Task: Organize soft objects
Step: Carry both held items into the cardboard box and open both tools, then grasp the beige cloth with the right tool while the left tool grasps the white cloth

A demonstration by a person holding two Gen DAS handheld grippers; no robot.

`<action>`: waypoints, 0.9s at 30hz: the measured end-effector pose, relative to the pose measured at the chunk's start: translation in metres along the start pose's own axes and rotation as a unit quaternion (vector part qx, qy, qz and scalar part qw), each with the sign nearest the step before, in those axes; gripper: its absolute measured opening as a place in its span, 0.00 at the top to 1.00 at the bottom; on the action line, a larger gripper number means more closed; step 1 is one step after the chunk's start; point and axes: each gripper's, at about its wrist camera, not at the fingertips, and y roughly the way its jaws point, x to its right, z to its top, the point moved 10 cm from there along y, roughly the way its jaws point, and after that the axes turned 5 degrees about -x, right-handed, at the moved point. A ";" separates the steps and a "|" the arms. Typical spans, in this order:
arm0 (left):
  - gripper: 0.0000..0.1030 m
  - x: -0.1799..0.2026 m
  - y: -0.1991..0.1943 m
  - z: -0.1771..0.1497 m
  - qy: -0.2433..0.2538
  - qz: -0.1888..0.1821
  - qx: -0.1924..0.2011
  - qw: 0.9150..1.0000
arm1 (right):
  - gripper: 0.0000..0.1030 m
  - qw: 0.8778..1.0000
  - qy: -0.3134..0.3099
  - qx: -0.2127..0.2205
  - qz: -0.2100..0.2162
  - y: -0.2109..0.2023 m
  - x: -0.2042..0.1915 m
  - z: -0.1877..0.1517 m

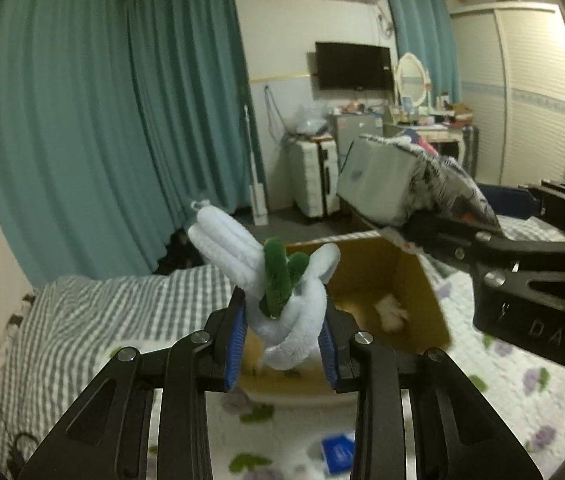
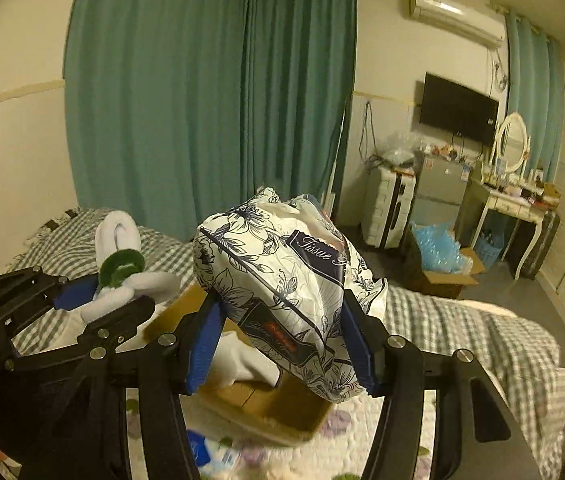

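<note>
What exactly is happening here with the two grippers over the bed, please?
A person is tidying soft things with two handheld grippers. The left gripper is clamped on a white-and-green fuzzy plush toy, and the right gripper grips a floral-printed plastic tissue pack. Both are held in the air above an open brown cardboard box on the bed, which already holds something white.

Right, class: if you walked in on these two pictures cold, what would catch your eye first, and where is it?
First, the two held things: the left gripper is shut on a white and green plush toy, and the right gripper is shut on a floral tissue pack. Both are held above an open cardboard box on the bed. Behind them, teal curtains fill the far wall.
</note>
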 end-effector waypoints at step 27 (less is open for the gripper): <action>0.08 -0.014 -0.062 0.024 -0.011 0.011 0.082 0.996 | 0.06 0.998 0.037 0.051 -0.006 -0.086 0.045 0.020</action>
